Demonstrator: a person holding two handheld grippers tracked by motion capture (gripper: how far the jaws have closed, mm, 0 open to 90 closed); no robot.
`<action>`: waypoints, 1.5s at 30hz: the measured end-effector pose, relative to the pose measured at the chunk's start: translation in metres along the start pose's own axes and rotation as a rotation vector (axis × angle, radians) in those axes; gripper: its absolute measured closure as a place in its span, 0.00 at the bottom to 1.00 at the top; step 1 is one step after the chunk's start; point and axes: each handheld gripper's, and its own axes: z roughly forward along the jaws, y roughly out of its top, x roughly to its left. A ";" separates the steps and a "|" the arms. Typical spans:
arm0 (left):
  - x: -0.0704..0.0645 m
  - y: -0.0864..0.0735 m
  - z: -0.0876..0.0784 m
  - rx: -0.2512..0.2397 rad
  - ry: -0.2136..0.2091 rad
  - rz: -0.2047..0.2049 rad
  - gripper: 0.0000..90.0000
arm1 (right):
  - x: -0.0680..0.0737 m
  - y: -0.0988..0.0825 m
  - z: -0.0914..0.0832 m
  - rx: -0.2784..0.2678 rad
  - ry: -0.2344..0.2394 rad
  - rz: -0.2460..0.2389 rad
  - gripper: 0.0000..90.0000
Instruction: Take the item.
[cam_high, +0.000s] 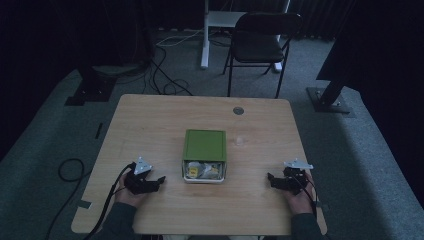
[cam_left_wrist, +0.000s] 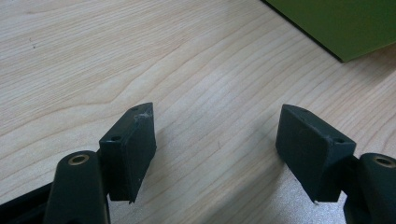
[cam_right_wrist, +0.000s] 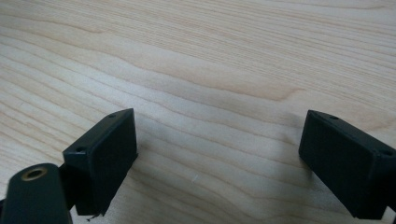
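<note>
A clear box with a green lid (cam_high: 204, 156) sits at the middle of the wooden table (cam_high: 150, 120), with yellow and white items visible through its near wall. My left gripper (cam_high: 159, 181) rests on the table to the box's left, held by a hand, its jaws open and pointing toward the box. In the left gripper view the left gripper (cam_left_wrist: 216, 140) has bare wood between its pads and a corner of the green lid (cam_left_wrist: 345, 23) at upper right. My right gripper (cam_high: 270, 179) rests right of the box, also open. The right gripper (cam_right_wrist: 218, 147) has only wood grain between its pads.
A round grommet (cam_high: 238, 110) is set in the table near its far edge. A black folding chair (cam_high: 260, 42) and a white desk leg (cam_high: 204, 35) stand beyond the table. Cables (cam_high: 70, 170) lie on the grey carpet to the left.
</note>
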 end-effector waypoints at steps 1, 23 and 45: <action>0.000 0.000 0.000 0.000 0.000 0.000 0.33 | 0.000 0.000 0.000 0.000 0.000 0.000 0.12; -0.005 0.001 -0.006 0.022 -0.018 0.002 0.54 | 0.003 -0.002 -0.002 -0.007 0.004 -0.004 0.16; -0.017 0.006 -0.006 0.021 -0.061 0.030 0.57 | 0.016 -0.001 -0.013 0.007 0.083 -0.035 0.49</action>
